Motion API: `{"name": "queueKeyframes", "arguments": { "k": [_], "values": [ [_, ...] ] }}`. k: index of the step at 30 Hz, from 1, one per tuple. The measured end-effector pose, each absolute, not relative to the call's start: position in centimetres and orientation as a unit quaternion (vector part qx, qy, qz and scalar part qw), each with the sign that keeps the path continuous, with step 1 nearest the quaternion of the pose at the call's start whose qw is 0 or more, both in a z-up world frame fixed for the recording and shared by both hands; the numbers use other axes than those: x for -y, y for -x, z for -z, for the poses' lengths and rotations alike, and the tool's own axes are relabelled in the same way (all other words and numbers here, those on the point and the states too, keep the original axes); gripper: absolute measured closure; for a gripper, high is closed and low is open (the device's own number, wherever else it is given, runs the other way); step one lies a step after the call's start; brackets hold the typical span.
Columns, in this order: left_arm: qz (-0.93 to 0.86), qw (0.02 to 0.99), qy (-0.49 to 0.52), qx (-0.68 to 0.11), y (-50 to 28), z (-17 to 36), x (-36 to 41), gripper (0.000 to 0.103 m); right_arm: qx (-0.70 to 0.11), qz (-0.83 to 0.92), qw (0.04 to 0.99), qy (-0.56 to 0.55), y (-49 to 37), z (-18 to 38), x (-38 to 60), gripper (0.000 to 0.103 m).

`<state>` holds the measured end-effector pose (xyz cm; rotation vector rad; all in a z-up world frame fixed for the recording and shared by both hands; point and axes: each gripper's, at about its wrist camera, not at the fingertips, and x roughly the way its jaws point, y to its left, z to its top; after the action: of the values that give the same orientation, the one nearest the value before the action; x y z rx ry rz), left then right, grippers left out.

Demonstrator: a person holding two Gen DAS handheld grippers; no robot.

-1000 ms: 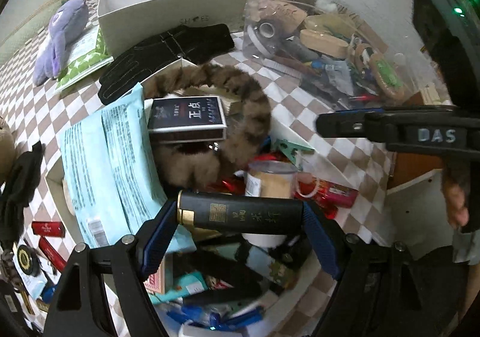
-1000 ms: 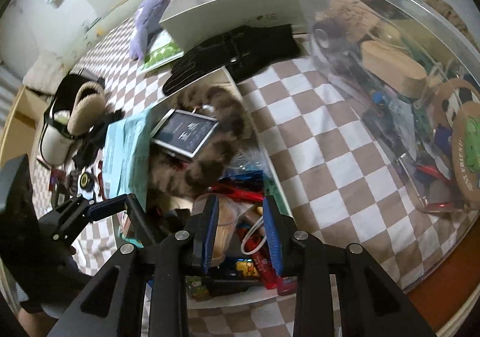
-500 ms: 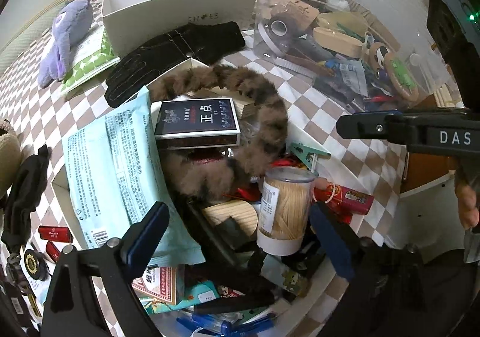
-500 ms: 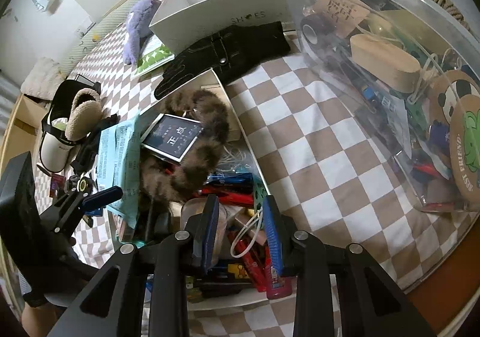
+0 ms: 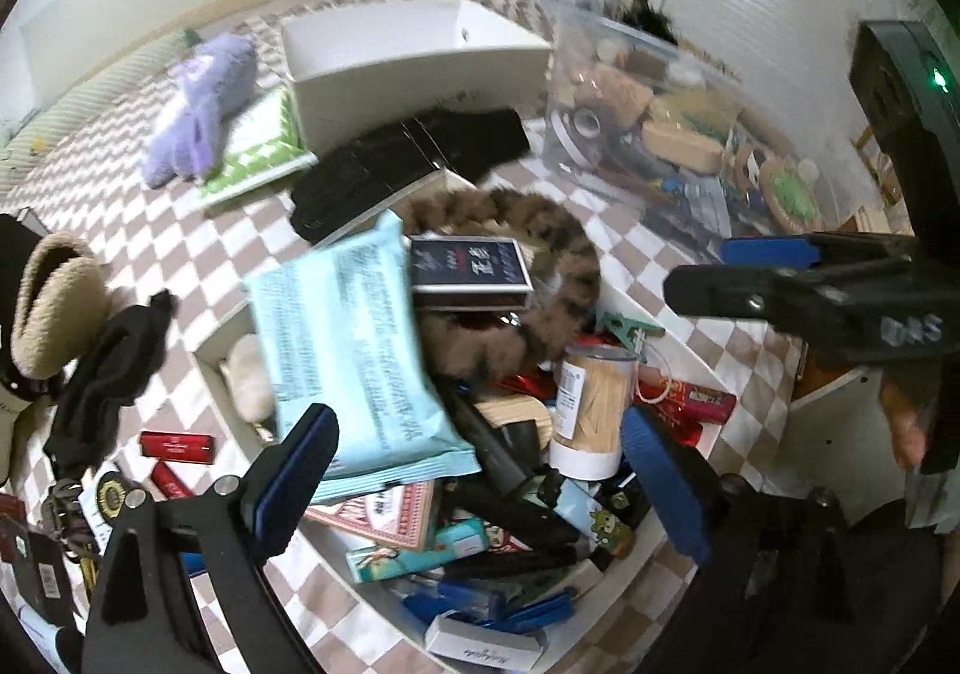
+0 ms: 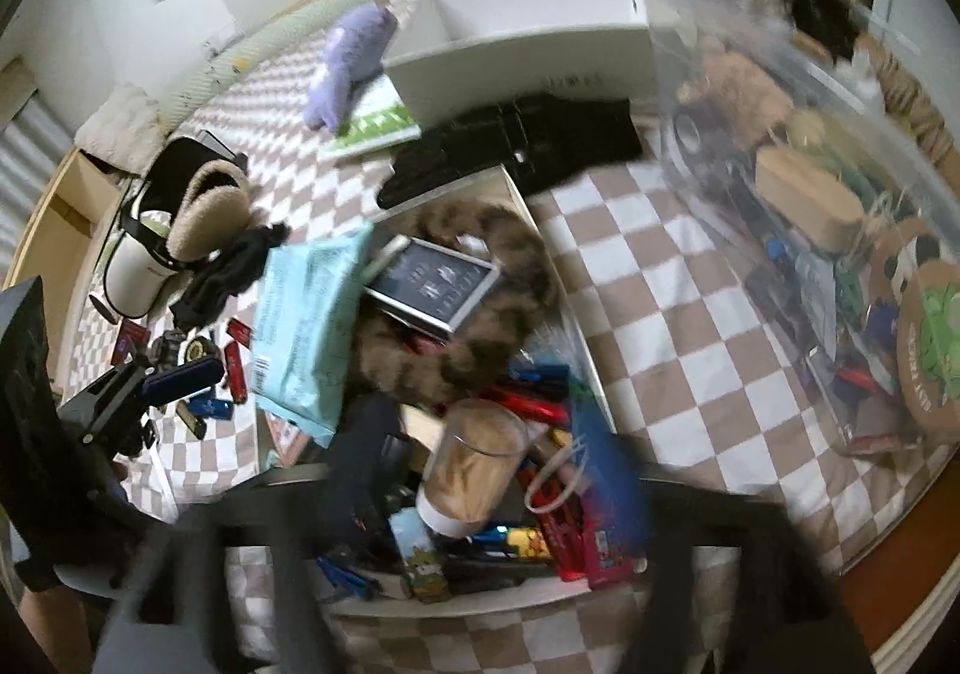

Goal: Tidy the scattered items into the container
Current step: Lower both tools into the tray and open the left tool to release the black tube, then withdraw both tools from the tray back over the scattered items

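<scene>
**A:** How do the left fingers [image 5: 300, 452] stand?

**B:** Spread wide with nothing between them, hanging over the near end of the box [image 5: 210, 368]. The right fingers [image 5: 768, 252] sit off to the right of it. Their own view is smeared with blur, so I can't tell how far open they are, and I see nothing in them.

**A:** And the clutter?

**B:** Most of it is heaped in the box. There's a blue pack [image 5: 354, 350], a book [image 5: 468, 278], a fur tail [image 5: 564, 266] and a jar [image 5: 591, 404] standing upright. The red cases [image 5: 177, 445] and a black cloth [image 5: 114, 368] lie on the checked surface just left of the box, with the gloves [image 5: 408, 164] and a plush [image 5: 198, 116] beyond it.

**A:** So what makes the next pickup go well?

**B:** My guess is the red cases, since they're nearest the left fingers. They're small and flat, so come down square and close across the narrow side. One at a time — they lie close together.

**A:** And the drop?

**B:** The pile is high and the blue pack already hangs over the rim. I'd aim for a low gap and let go close to the heap — a drop from height could roll off or tip the jar.
</scene>
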<state>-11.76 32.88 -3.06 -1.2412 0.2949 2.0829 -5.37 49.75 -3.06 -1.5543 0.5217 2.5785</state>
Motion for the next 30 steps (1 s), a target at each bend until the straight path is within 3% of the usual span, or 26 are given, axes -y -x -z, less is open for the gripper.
{"name": "queueKeyframes", "arguments": {
  "k": [6, 10, 19, 30],
  "values": [
    [-0.816, 0.327, 0.463, -0.114, 11.2, 1.7, -30.3, 0.000, -0.168, -0.867, 0.031, 0.468, 5.3, 1.2, -48.1, 0.016],
    [-0.824, 0.318, 0.452, -0.123, 10.8, 1.0, -28.8, 0.000, -0.158, -0.892, 0.038, 0.423, 5.2, 0.1, -47.0, 0.000],
    [-0.850, 0.293, 0.424, -0.107, 10.6, -0.9, -25.1, 0.000, -0.096, -0.916, 0.030, 0.388, 5.7, -1.1, -43.7, 0.000],
    [-0.859, 0.261, 0.436, -0.064, 11.8, -1.8, -20.3, 0.000, -0.129, -0.911, -0.009, 0.392, 7.4, -2.5, -41.0, 0.000]
  ]
}}
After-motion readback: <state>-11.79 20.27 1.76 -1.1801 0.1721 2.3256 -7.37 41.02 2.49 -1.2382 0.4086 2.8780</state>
